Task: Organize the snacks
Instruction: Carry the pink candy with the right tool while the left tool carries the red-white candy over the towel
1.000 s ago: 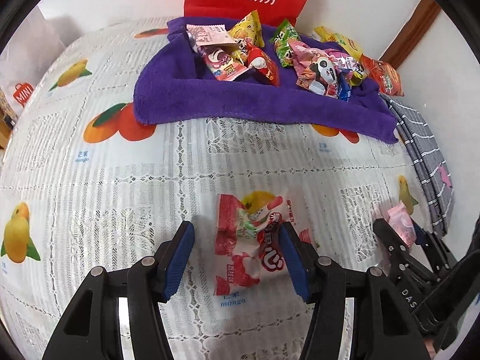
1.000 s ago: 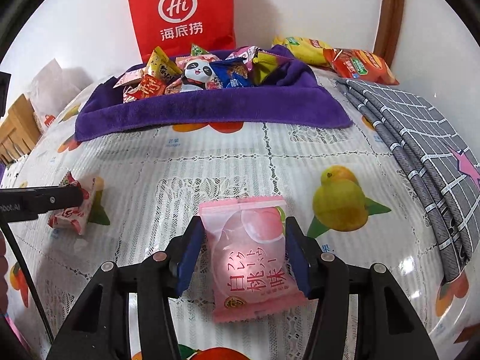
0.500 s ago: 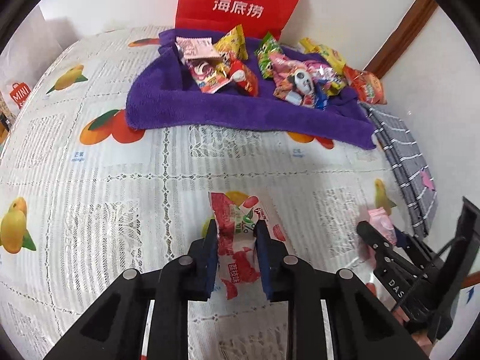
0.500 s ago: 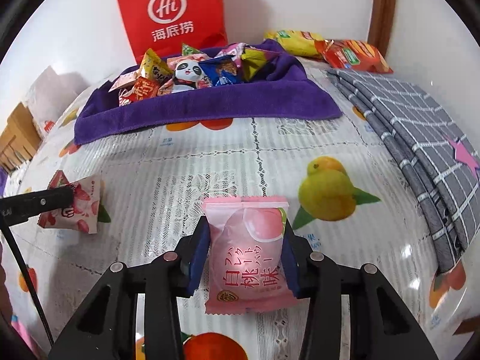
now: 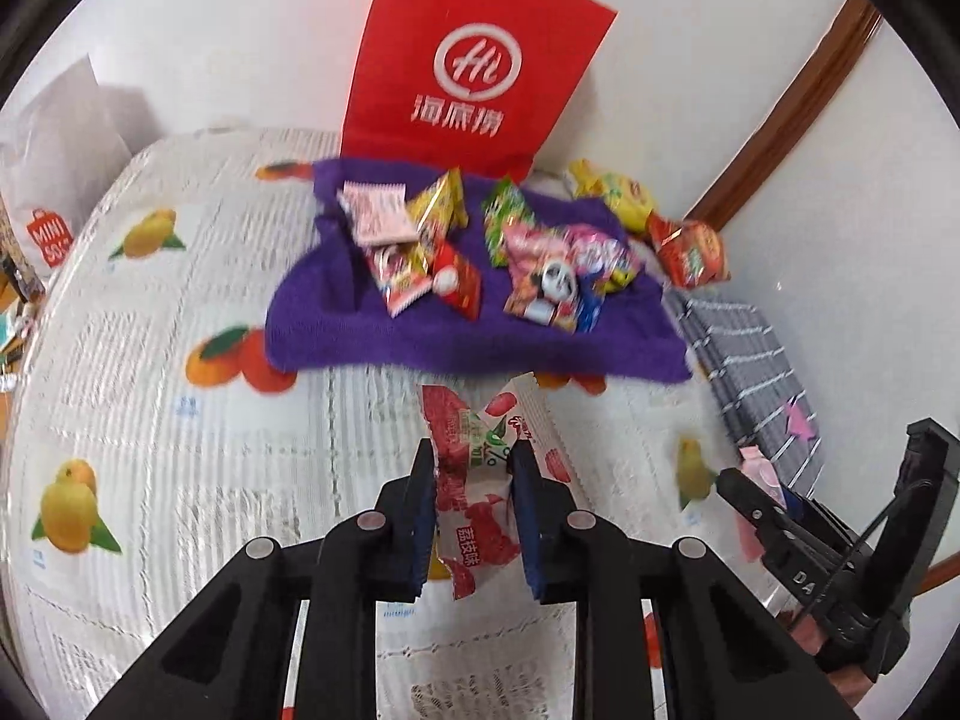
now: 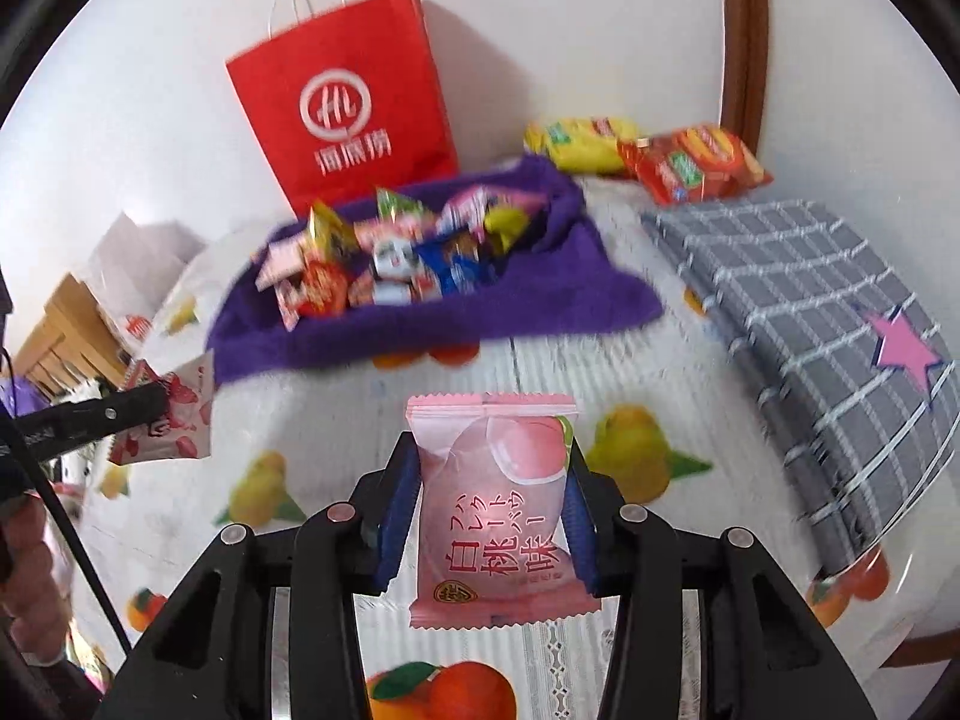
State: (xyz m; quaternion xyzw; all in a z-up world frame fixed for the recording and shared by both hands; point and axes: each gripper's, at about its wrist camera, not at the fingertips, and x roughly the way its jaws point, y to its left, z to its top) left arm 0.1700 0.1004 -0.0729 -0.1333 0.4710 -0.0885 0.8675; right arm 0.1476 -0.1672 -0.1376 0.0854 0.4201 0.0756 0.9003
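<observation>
My left gripper [image 5: 474, 456] is shut on a red-and-white lychee snack packet [image 5: 480, 480], crumpled between the blue pads and lifted off the table. My right gripper [image 6: 489, 462] is shut on a pink peach snack packet [image 6: 498, 510], also held above the table. In the right wrist view the left gripper [image 6: 150, 402] shows at the left edge with its red-and-white packet [image 6: 168, 420]. In the left wrist view the right gripper's fingers [image 5: 756, 498] show at the lower right, with a bit of pink packet [image 5: 759, 468]. Several snacks [image 5: 480, 252] lie on a purple towel [image 5: 420, 336] at the back.
A red paper bag [image 5: 474, 72] stands against the wall behind the towel. Yellow [image 6: 582, 144] and red [image 6: 696, 165] snack bags lie in the back right corner. A grey checked cloth [image 6: 810, 300] covers the table's right side. The fruit-print tablecloth [image 5: 150, 360] spreads below.
Both grippers closed on their packets and rose from the table with them. The towel and red bag now sit lower and farther in view.
</observation>
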